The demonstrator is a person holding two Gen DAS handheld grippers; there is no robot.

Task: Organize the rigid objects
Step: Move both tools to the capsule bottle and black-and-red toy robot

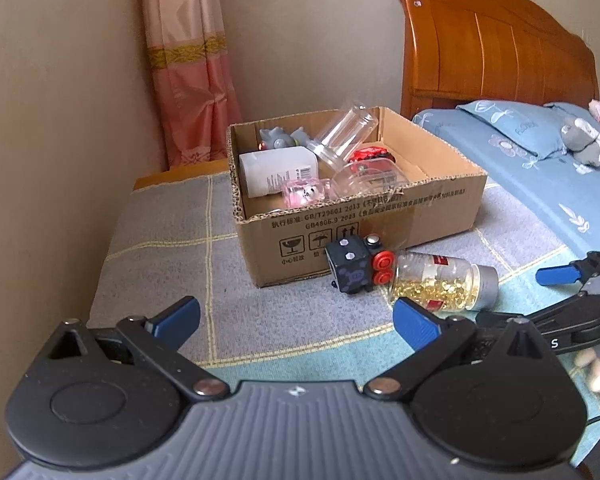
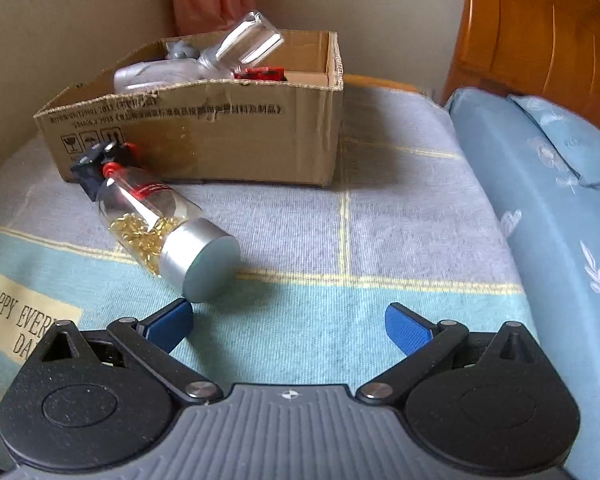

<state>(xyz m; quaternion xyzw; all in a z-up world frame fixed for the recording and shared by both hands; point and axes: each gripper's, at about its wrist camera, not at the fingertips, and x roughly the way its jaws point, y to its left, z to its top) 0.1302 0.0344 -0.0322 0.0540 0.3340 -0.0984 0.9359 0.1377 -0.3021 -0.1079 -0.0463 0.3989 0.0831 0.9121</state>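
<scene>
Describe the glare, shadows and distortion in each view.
Left wrist view: fisheye bends the brown cardboard box; dark corners; soft daylight. Right wrist view: bright glare streak on the clear bottle of gold capsules, which casts a soft shadow rightward; blue pillow slightly smeared.

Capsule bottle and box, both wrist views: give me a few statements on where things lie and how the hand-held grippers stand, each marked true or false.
1. The capsule bottle lies on its side outside the box. True.
2. The left hand-held gripper is shut on the bottle. False: it is open and holds nothing.
3. The toy cube sits inside the box. False: it rests on the blanket, in front of the box.
4. The right hand-held gripper is open, with the bottle's cap near its left finger. True.
5. The box is empty. False: it holds a clear jar, a white bottle and other items.
</scene>
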